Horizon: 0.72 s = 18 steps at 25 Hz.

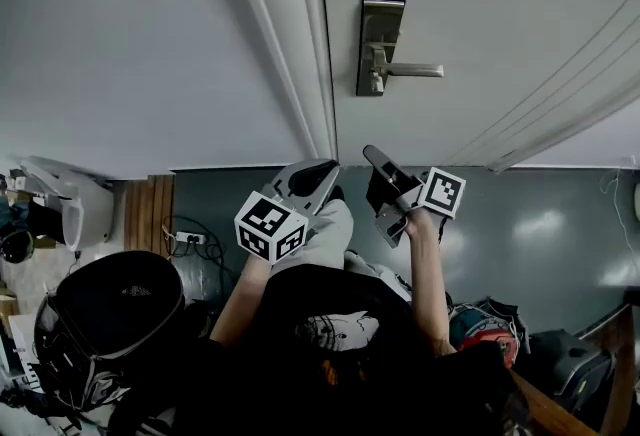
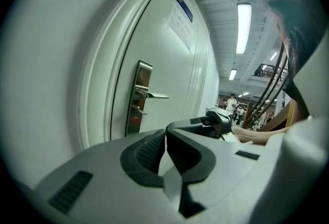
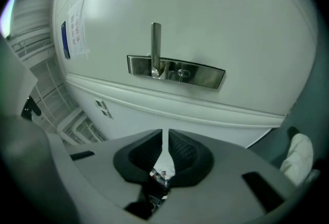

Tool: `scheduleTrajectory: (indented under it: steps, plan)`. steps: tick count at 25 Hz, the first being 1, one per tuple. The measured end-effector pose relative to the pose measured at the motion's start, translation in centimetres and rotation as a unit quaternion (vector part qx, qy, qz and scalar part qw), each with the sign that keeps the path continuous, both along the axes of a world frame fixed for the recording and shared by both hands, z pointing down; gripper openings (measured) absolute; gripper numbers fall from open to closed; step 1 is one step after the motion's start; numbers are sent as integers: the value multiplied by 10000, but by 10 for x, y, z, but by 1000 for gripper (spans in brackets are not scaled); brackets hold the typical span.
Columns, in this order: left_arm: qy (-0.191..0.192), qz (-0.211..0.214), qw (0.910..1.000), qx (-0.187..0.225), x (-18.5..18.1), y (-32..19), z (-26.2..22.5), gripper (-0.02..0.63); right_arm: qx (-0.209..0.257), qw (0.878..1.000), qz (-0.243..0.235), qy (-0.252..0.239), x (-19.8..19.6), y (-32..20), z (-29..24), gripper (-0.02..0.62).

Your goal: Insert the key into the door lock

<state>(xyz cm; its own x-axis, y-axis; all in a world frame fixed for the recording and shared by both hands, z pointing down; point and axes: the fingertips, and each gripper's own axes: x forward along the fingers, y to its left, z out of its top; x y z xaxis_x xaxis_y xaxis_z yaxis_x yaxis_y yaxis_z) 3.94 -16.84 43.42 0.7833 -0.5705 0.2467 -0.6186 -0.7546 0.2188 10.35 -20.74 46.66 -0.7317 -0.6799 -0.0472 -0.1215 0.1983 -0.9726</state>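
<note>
Both forearms reached forward from the body, bare below the elbow, with the right forearm (image 1: 428, 274) raised slightly further toward the door than the left forearm (image 1: 240, 304).

The right gripper (image 1: 372, 156) pointed up at the door, its marker cube (image 1: 442, 192) to the outer side. Its jaws were drawn together to a thin slit. A small shiny metal piece, apparently the key (image 3: 160, 174), was pinched deep at the base of the pads. The blade could not be made out.

The left gripper (image 1: 325, 169) was held just beside the right one and a little lower, with its own cube (image 1: 270, 227) nearest the body. Its jaws were closed pad to pad with nothing between them.

Both grippers were short of the door (image 1: 480, 24), touching nothing on it.

The door lock (image 1: 380, 46) was a brushed metal plate near the door's edge, above the two grippers in the head view. The right gripper view looked straight at it. The lever handle (image 1: 412, 71) projected from the plate away from the door frame (image 1: 300, 44), which ran alongside. A paper notice (image 3: 77, 28) was fixed higher up on the door face.
</note>
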Motion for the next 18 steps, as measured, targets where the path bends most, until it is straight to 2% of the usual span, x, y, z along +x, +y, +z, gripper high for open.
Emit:
scheduleTrajectory:
  steps: [4, 8, 14, 18]
  plan:
    - [-81, 31, 9998, -156, 1, 13, 5, 15, -11, 9996, 11, 281, -3, 18, 2, 26]
    - [-254, 89, 9988, -409, 1, 26, 21, 15, -252, 9982, 137, 530, 0, 38, 16, 26]
    - [-359, 104, 9975, -598, -2, 38, 32, 15, -420, 9977, 142, 506, -2, 54, 32, 26]
    - [-497, 29, 9961, -722, -17, 47, 43, 15, -498, 9974, 89, 510, -13, 63, 41, 26]
